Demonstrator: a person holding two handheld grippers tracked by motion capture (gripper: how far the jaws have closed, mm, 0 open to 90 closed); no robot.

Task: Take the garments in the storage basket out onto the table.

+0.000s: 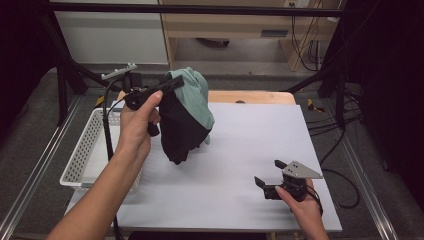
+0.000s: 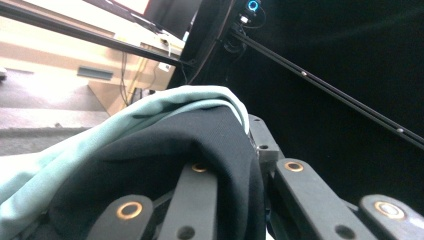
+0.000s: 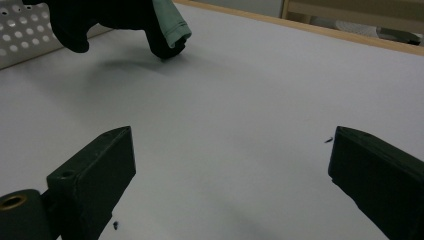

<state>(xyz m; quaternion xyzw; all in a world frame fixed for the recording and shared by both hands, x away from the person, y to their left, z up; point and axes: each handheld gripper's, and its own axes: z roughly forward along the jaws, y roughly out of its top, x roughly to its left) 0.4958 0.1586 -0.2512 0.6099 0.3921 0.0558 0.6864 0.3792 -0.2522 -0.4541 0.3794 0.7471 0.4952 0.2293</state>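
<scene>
Black-and-mint cloth (image 1: 187, 112) hangs clamped in the left gripper (image 1: 172, 82), lifted clear for carrying, while the right gripper (image 1: 270, 177) rests wide open, empty.

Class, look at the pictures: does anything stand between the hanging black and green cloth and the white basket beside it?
Nothing visible does. The cloth, clamped in the left gripper, hangs just right of the basket, with the left hand near its rim.

The left hand (image 1: 134, 125) is raised above the table's left side, its left gripper (image 1: 170, 84) clamped tight on cloth. The right hand (image 1: 305, 202) rests near the table's front right corner, its right gripper (image 1: 267, 172) spread wide.
</scene>
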